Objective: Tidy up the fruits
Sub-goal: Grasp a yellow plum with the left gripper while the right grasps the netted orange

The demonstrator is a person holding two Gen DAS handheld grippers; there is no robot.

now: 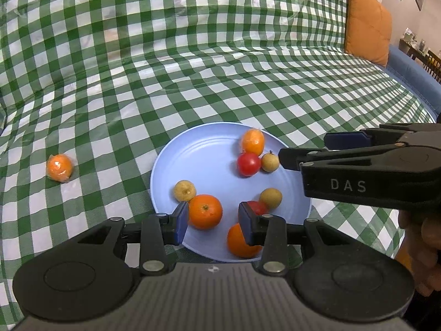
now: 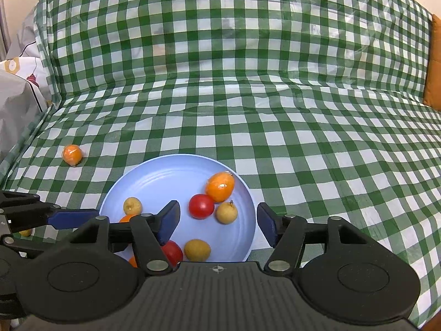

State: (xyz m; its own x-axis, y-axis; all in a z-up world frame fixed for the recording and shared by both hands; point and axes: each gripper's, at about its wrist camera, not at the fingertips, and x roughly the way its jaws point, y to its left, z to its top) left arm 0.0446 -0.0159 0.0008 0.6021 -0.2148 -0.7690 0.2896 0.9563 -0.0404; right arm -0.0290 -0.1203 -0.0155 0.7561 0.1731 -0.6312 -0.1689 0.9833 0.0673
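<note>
A light blue plate [image 1: 204,160] lies on the green checked cloth and holds several fruits: oranges, red tomatoes and small tan fruits. My left gripper [image 1: 213,222] is open above the plate's near edge, with an orange [image 1: 205,211] just beyond its jaws. My right gripper [image 2: 217,222] is open and empty above the plate [image 2: 154,182], near a tomato [image 2: 201,205] and a tan fruit [image 2: 226,212]. The right gripper also shows from the side in the left wrist view [image 1: 303,151]. One wrapped orange [image 1: 59,167] lies alone on the cloth left of the plate, seen too in the right wrist view [image 2: 72,154].
The checked cloth [image 1: 193,69] covers a sofa seat and backrest. An orange cushion [image 1: 368,24] leans at the far right. A grey and white pillow [image 2: 16,82] sits at the left end. A small tan fruit [image 2: 26,232] lies on the cloth by the left gripper.
</note>
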